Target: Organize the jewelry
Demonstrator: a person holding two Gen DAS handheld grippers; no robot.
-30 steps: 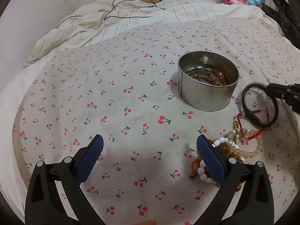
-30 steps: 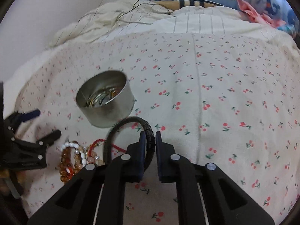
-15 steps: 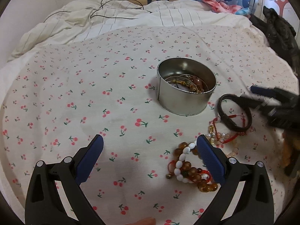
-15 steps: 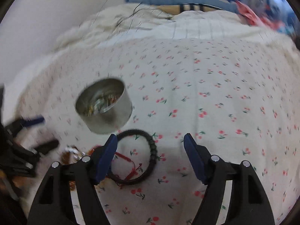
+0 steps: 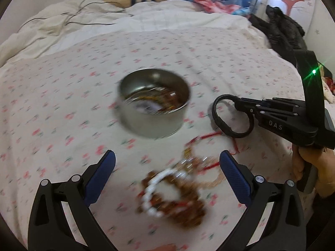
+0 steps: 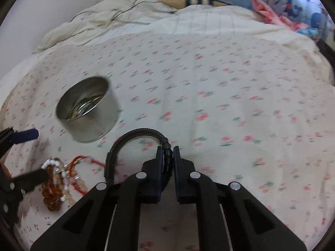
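A round silver tin point(image 5: 155, 104) point(image 6: 89, 109) with jewelry inside stands on the cherry-print bedspread. My right gripper point(image 6: 167, 156) point(image 5: 240, 106) is shut on a black bracelet point(image 6: 129, 142) point(image 5: 230, 116) and holds it just right of the tin. A pile of amber, white and pearl bead bracelets point(image 5: 173, 192) point(image 6: 56, 179) with a red cord point(image 5: 209, 136) lies near the front. My left gripper point(image 5: 165, 169) is open and empty, its fingers either side of the bead pile.
The cherry-print bedspread point(image 6: 209, 83) stretches wide behind and to the right of the tin. A rumpled cream duvet with thin black cables point(image 5: 73, 18) lies at the back. Dark clothing point(image 5: 282, 33) sits at the right edge.
My right gripper has shut on the black bracelet and lifted it off the red cord. My left gripper has moved right and forward, over the bead pile.
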